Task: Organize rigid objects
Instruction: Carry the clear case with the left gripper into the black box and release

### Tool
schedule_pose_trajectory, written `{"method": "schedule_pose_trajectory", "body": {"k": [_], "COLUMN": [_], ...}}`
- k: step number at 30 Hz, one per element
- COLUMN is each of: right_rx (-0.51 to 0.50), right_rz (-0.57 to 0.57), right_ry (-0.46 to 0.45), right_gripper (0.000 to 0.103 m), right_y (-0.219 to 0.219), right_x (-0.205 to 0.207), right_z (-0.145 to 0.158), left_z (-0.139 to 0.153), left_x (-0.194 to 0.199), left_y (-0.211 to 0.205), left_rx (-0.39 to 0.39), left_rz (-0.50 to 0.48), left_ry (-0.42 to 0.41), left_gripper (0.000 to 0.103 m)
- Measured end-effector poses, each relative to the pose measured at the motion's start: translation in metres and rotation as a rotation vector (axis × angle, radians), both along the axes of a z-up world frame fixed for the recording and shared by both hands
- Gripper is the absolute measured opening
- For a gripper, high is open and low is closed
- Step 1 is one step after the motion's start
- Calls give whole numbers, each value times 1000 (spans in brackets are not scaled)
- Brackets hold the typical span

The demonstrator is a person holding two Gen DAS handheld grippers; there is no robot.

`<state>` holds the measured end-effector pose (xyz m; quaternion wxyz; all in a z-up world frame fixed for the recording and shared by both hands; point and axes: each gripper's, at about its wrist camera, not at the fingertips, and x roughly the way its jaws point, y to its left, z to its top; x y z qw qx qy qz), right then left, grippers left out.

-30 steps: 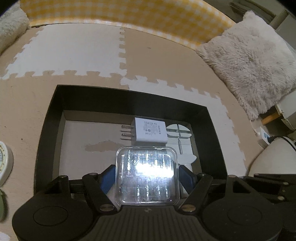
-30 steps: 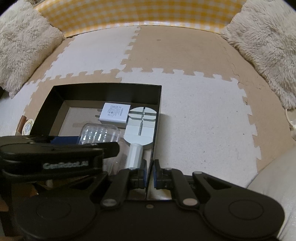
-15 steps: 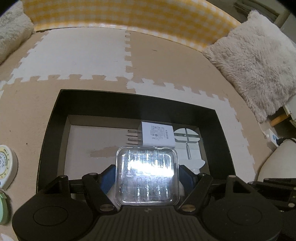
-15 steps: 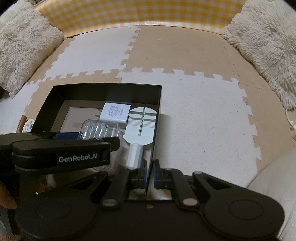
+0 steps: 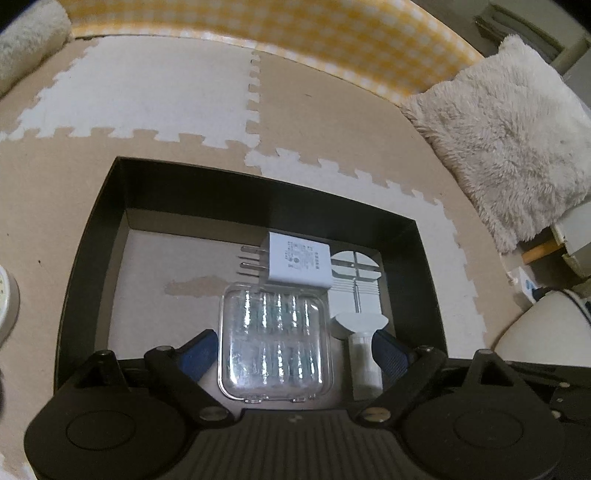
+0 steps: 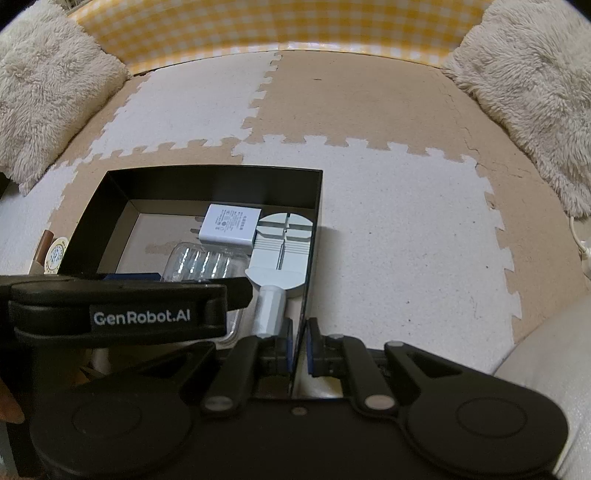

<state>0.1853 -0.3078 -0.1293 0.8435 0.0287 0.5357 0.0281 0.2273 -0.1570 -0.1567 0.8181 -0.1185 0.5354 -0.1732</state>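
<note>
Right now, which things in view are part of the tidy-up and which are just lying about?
Job:
- black box
- clear case
- white charger
- white tool
- round tin, outside the box

Lying about:
- fluffy cushion
- checked cloth
- foam mat

Glossy clear plastic case [image 5: 275, 341]; matt black cardboard box [image 5: 258, 199]; smooth white plastic charger [image 5: 299, 264]; fluffy cloth cushion [image 5: 509, 140] at two o'clock.
</note>
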Motion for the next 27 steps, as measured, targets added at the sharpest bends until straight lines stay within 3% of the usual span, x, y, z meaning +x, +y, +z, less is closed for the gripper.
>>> {"method": "schedule_pose_trajectory", "body": {"k": [8, 15, 18, 27], "right_rx": [0, 7, 11, 19], "right_rz": [0, -3, -5, -8], "right_ry": [0, 0, 0, -1], "right_gripper": [7, 8, 8, 8], "right_y": [0, 0, -1, -2], "right_x": [0, 0, 0, -1], "right_z": [0, 0, 0, 0], "left_z": [6, 21, 30, 61], "left_x": [1, -6, -10, -20], "left_y": [2, 3, 5, 21], "left_rx": [6, 18, 20, 50], "left_rz": [-3, -36, -36, -24], "left_ry": [-21, -40, -56, -121], "left_gripper": [91, 97, 102, 103]}}
